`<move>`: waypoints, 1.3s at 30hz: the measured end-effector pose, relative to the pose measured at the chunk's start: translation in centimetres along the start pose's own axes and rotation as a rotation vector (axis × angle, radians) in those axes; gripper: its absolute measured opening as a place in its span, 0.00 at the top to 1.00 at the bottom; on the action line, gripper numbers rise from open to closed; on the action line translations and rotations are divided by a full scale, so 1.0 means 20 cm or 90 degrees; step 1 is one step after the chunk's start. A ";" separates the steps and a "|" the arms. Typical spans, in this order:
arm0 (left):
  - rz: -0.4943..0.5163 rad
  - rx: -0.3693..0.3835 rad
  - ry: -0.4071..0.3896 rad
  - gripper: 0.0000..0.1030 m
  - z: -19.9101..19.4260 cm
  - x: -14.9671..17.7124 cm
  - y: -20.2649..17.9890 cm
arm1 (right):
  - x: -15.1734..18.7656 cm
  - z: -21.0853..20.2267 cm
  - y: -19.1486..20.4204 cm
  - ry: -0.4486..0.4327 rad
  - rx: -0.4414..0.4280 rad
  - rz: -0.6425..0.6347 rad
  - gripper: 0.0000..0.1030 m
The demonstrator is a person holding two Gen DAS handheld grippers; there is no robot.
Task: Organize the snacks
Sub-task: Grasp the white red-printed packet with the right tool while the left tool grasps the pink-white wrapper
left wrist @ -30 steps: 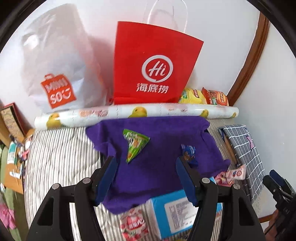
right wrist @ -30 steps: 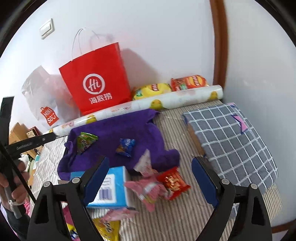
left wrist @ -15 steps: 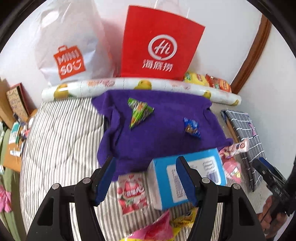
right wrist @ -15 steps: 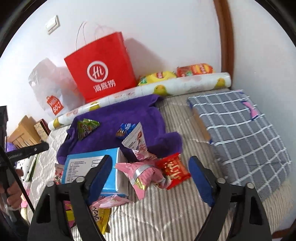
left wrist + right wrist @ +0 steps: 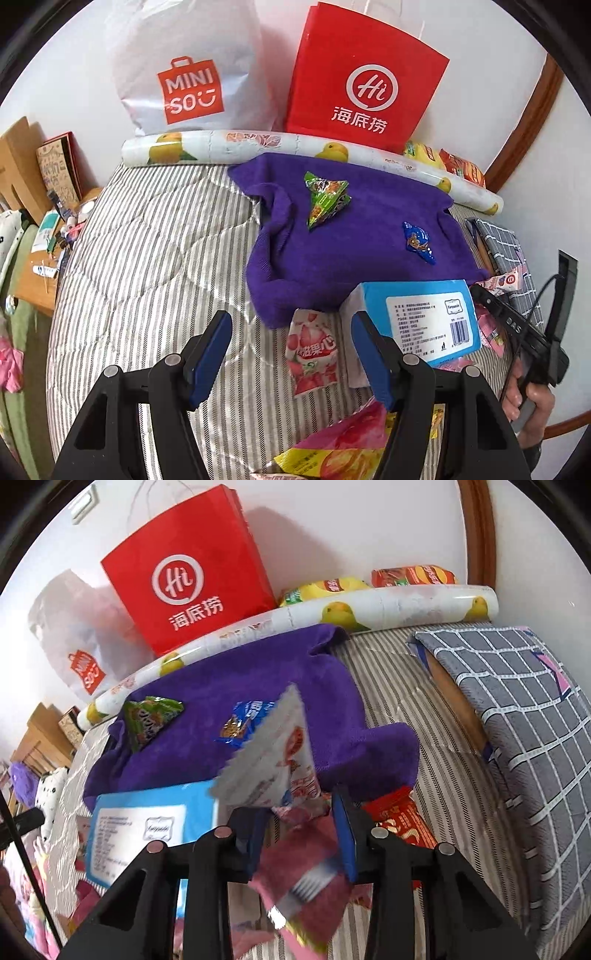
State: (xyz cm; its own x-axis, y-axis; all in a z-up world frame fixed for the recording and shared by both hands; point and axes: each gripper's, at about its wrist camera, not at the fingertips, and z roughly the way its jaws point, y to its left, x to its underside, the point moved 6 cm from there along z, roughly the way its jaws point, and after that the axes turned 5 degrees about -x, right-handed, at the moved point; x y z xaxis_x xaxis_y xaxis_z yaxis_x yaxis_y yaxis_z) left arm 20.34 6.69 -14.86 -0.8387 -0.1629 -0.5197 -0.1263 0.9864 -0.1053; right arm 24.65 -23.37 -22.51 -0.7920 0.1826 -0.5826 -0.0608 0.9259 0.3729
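The right gripper (image 5: 301,834), wide open 1 second ago, is now closing narrow around a pink packet (image 5: 306,882) lying between its jaws, suggesting the first pick from the pile is beginning. The left gripper (image 5: 291,350) is hanging wide and empty, a strawberry packet (image 5: 312,350) just ahead between its jaws. Beyond both, 2 snacks are sitting on the purple towel (image 5: 354,251). Only the left view is showing the person's hand (image 5: 526,395); only the right view shows the grasp.
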 end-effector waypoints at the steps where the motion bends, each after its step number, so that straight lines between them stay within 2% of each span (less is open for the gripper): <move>1: -0.002 0.002 0.001 0.37 0.00 0.01 0.01 | 0.00 0.01 -0.01 0.001 -0.001 0.002 0.74; 4: -0.007 0.005 0.000 0.37 -0.01 0.03 0.04 | 0.00 0.00 -0.03 -0.009 0.006 0.002 0.80; 7: -0.008 0.005 0.001 0.37 -0.02 0.07 0.06 | 0.00 -0.08 -0.04 -0.033 -0.017 0.017 0.80; 17: 0.029 0.031 0.024 0.35 -0.06 0.25 -0.02 | 0.00 -0.42 0.02 -0.109 -0.022 -0.001 0.80; 26: 0.058 0.058 0.036 0.32 -0.11 0.47 -0.02 | 0.12 -0.58 0.07 -0.122 -0.024 -0.033 0.80; 30: 0.075 0.078 0.022 0.29 -0.17 0.54 0.00 | 0.17 -0.59 0.08 -0.117 -0.026 -0.036 0.80; 34: 0.099 0.065 0.005 0.28 -0.21 0.59 0.03 | 0.19 -0.60 0.09 -0.116 -0.026 -0.034 0.80; 39: 0.123 0.052 0.009 0.28 -0.17 0.66 0.06 | 0.23 -0.62 0.07 -0.120 -0.014 -0.024 0.80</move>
State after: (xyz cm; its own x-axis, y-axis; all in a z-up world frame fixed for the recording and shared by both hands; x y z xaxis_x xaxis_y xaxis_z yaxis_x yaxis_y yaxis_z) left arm 7.22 5.82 -18.91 -0.8506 0.0300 -0.5249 0.0803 0.9941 -0.0733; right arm 13.41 -25.24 -15.78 -0.6615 0.2087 -0.7203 -0.1034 0.9259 0.3633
